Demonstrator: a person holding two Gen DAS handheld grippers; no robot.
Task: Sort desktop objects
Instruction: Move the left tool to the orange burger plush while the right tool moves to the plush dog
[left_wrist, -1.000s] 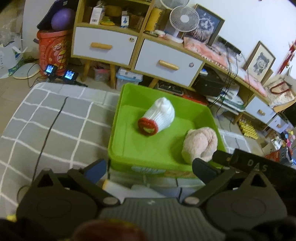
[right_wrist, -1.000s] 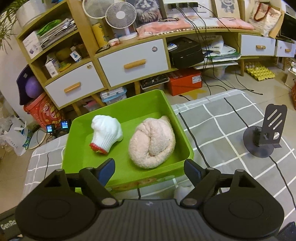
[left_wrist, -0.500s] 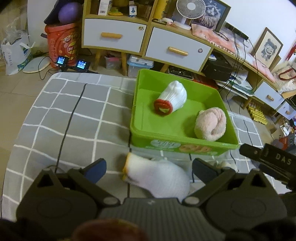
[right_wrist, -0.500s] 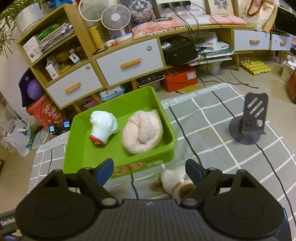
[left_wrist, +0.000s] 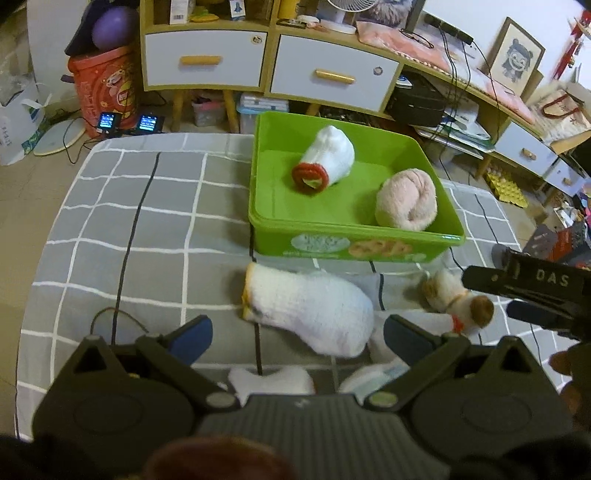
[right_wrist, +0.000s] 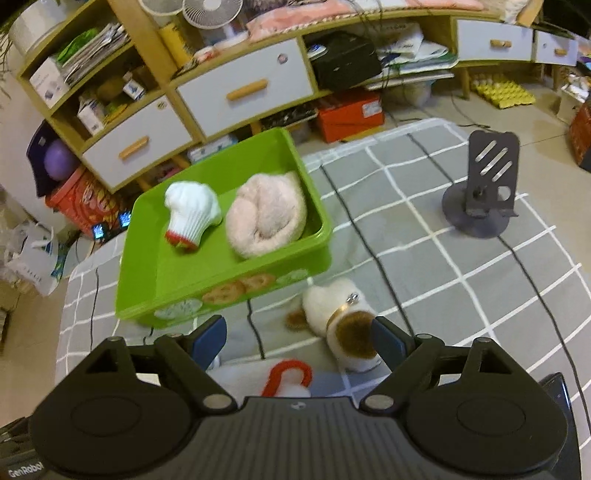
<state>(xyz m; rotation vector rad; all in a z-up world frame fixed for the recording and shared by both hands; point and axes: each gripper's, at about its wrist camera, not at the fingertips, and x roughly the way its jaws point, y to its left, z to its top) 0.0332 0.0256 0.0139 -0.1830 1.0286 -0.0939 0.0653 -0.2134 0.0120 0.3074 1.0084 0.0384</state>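
Green bin near the cloth's far edge; both claws apart, empty.

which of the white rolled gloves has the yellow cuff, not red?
The white glove lying on the checked cloth, in front of the green bin. The one inside the bin has a red cuff.

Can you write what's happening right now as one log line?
bin: rolled glove, pink towel | table: white glove, toy dog | left gripper: open | right gripper: open
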